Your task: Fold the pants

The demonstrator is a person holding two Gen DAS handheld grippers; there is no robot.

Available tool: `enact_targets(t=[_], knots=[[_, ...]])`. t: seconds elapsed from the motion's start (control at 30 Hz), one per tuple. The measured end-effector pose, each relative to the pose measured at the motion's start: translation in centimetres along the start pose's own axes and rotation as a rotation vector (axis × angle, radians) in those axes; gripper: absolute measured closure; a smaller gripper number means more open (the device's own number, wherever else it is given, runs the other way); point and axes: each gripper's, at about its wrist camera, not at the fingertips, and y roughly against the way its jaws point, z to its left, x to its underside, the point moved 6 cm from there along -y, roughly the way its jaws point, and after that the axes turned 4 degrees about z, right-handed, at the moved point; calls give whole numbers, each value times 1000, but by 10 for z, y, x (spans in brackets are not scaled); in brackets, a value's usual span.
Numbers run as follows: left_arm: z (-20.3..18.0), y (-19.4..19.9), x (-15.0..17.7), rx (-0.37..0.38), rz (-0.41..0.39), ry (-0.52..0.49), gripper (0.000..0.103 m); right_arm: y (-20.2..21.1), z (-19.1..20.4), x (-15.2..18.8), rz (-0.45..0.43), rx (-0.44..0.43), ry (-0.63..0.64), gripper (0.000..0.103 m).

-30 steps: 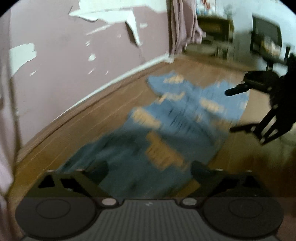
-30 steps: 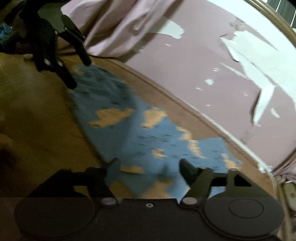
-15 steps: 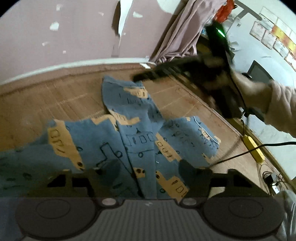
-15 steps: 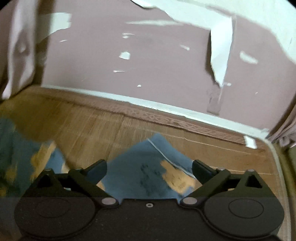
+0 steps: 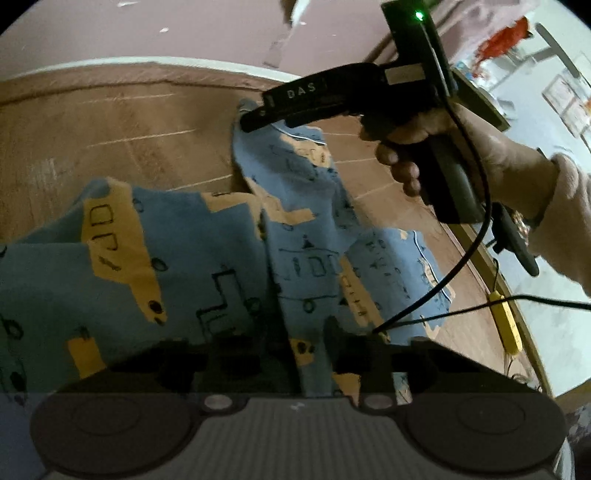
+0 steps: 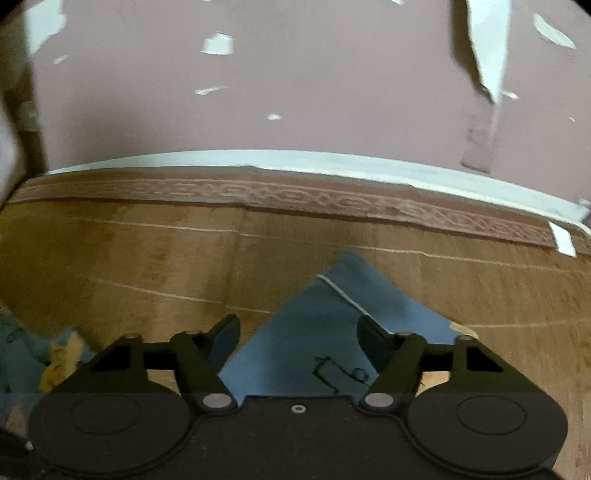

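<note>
The blue cotton pants with yellow vehicle prints (image 5: 207, 258) lie crumpled on the wood-patterned floor (image 5: 110, 147) close to the pink wall with peeling paint (image 6: 295, 74), one leg stretching away toward the skirting, its white-piped hem corner (image 6: 343, 291) lying flat. The cloth looks light, limp and thin; it should drape and drag instead of holding a shape, so a pinch at a hem corner or a raised fold seems the best hold, and it will likely need pulling taut.

The left hand-held gripper (image 5: 295, 336) has just been closing, and its jaws now stand narrow around a raised ridge of the fabric; they seem to pinch it. The right hand-held gripper (image 6: 299, 332) has also been closing but is about half open, the hem corner lying between its fingers, untouched.

The right gripper's black body carries the white letters "DAS" (image 5: 301, 92) beneath a green light (image 5: 419, 15).
</note>
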Motion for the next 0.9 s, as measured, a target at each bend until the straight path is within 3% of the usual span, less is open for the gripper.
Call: enact_targets(t=[0.1, 0.2, 0.37, 0.47, 0.53, 0.6, 0.67, 0.77, 0.9], knots=[[0, 1, -4, 11, 0, 14, 101, -3, -1, -4, 13, 24, -31, 44], [-4, 1, -6, 10, 0, -7, 102, -9, 4, -10, 28, 35, -50, 47], [-13, -1, -7, -23, 6, -44, 103, -28, 5, -18, 63, 130, -88, 49], [-17, 0, -7, -41, 7, -63, 103, -32, -1, -21, 51, 120, -156, 53], [-18, -1, -7, -57, 8, -70, 103, -32, -3, -22, 40, 115, -170, 82], [-18, -1, -6, -70, 9, -75, 103, -32, -4, -21, 34, 124, -175, 100], [-20, -2, -6, -84, 8, -85, 103, -28, -7, -18, 21, 113, -200, 103], [-23, 1, -6, -103, -2, -107, 103, -6, -23, -9, -70, 72, -274, 103], [-36, 13, -7, -138, -50, -186, 103, 62, -57, 17, -233, -15, -389, 103]])
